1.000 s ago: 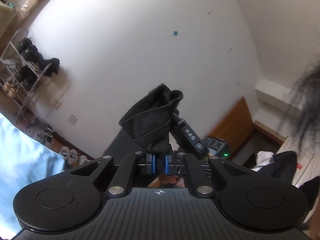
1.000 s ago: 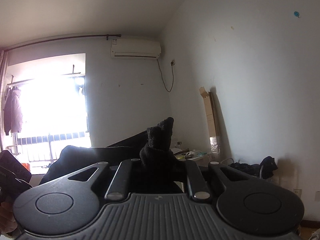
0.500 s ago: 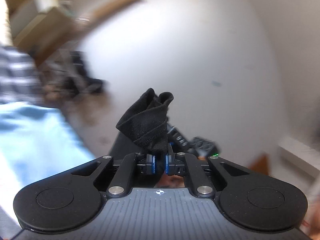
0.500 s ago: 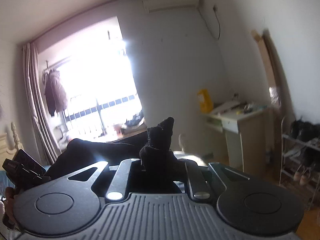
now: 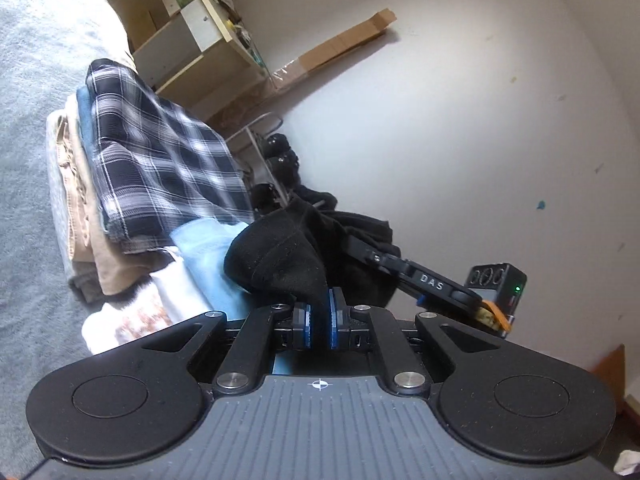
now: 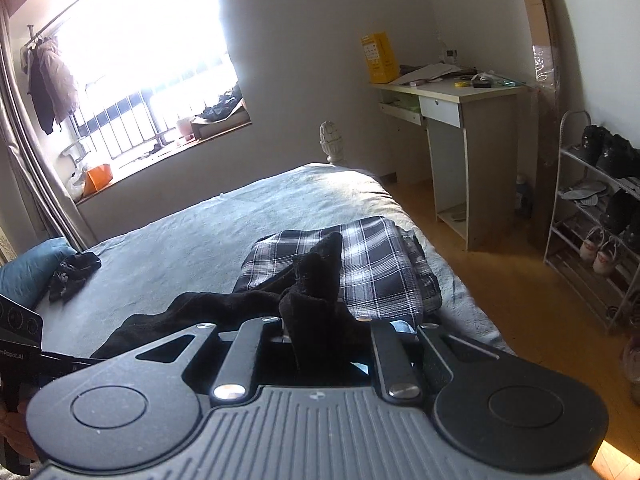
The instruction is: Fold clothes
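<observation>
holding the black fleece garment [image 5: 280,256] stretched between both claws, you have the left gripper [image 5: 319,322] and right gripper [image 6: 316,332] each pinched tight on a bunched edge, near the folded plaid shirt [image 6: 360,268]; lower both evenly onto the grey-green bedspread [image 6: 180,240].

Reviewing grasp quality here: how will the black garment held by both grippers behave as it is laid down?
Probably floppy: the black garment bunches above the right gripper and sags toward the left gripper. Its fuzzy, thick-looking cloth likely grips rather than slips. It may collapse in folds on the bed.
</observation>
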Tool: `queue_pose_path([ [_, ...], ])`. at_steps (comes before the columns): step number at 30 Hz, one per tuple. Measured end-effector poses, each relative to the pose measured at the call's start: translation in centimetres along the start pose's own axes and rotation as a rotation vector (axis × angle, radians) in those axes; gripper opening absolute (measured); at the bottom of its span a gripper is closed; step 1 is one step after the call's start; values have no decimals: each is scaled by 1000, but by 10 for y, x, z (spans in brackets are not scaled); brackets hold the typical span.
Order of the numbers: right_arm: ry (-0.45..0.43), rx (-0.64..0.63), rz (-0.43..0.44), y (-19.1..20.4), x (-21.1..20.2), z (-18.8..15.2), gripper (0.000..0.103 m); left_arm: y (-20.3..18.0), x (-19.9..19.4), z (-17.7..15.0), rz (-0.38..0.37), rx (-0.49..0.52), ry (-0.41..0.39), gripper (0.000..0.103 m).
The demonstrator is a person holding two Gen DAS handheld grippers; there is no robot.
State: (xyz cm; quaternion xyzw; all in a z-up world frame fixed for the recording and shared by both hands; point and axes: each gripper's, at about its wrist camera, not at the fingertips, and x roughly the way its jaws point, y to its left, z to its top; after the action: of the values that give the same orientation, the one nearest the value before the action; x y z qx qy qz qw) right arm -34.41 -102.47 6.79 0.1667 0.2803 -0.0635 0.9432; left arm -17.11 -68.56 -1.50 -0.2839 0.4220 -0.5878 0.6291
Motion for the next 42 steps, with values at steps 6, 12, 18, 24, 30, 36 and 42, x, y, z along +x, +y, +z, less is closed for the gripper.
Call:
queue_pose_path([
  [6,-39,65,-3,-14,6,-4,14,3,5,11,30,62,12,8],
  [12,-25,93,-12,-19,14,-9,14,16,1,7,63,42,17,16],
  [18,-43,61,-21,-15,13,-1,14,3,1,9,88,148,-25,15],
  [24,15,130,-123,-21,29,0,46,14,4,9,129,127,10,19],
  [30,-194,349,-138,-49,-29,-3,57,10,2,10,146,133,17,27],
  [36,-394,504,-88,-49,-136,-65,58,6,5,10,170,141,21,28],
  [42,-472,720,-13,-31,-205,-178,59,0,12,9,214,147,27,29],
])
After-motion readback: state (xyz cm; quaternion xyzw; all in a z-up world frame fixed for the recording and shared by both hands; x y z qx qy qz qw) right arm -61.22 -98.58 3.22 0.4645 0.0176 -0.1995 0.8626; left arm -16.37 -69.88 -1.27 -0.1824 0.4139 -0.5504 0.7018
